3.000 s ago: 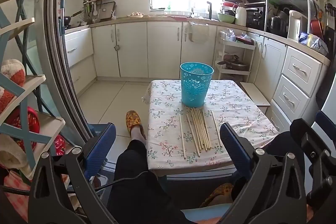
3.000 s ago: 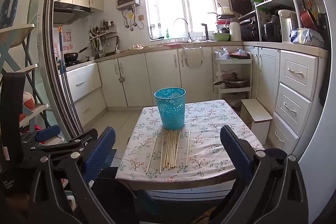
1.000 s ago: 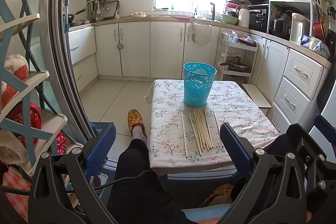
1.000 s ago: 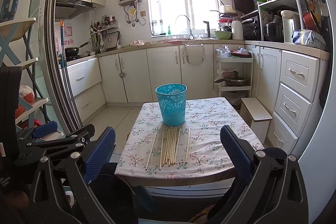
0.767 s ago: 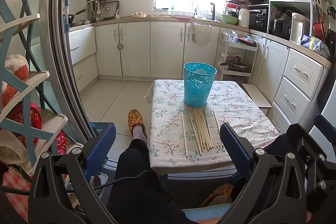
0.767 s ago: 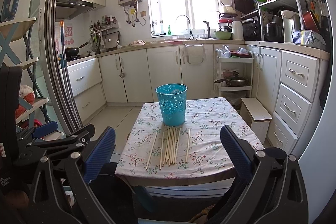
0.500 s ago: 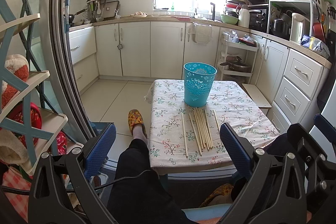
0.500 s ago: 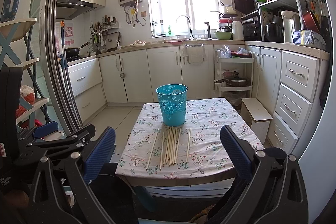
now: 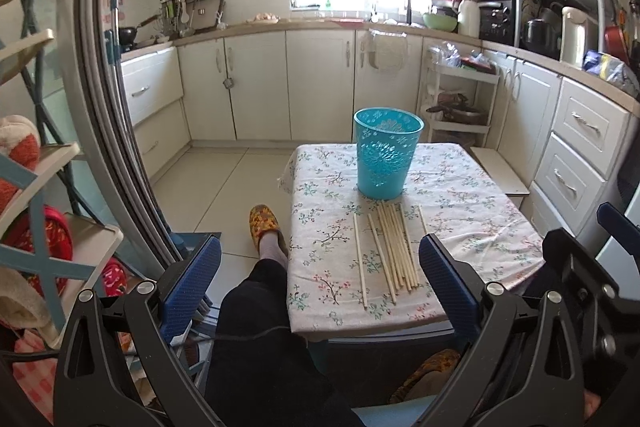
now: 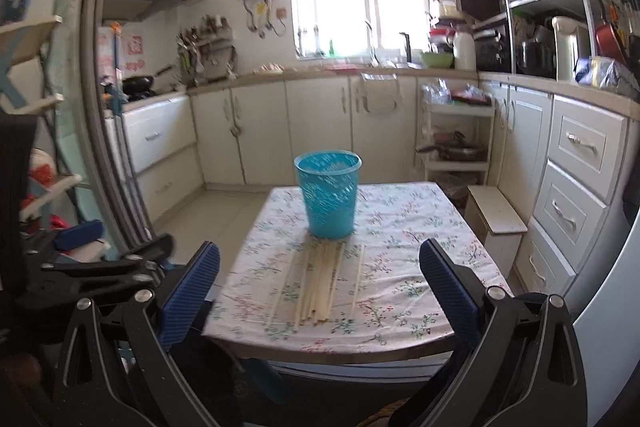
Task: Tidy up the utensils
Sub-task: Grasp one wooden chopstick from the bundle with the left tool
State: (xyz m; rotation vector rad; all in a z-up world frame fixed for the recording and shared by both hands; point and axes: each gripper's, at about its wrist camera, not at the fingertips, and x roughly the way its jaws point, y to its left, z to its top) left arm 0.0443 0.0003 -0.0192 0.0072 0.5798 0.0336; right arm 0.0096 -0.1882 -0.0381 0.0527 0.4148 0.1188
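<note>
Kitchen cabinets ran behind a small table in a floral cloth. I had both tools short of it: left gripper spread wide, empty; right gripper likewise spread, empty. Chopsticks lay side by side on the cloth, just in front of the upright teal basket. Only my left view caught a dark-trousered leg and orange slipper beside the table; my right view was blurred.
</note>
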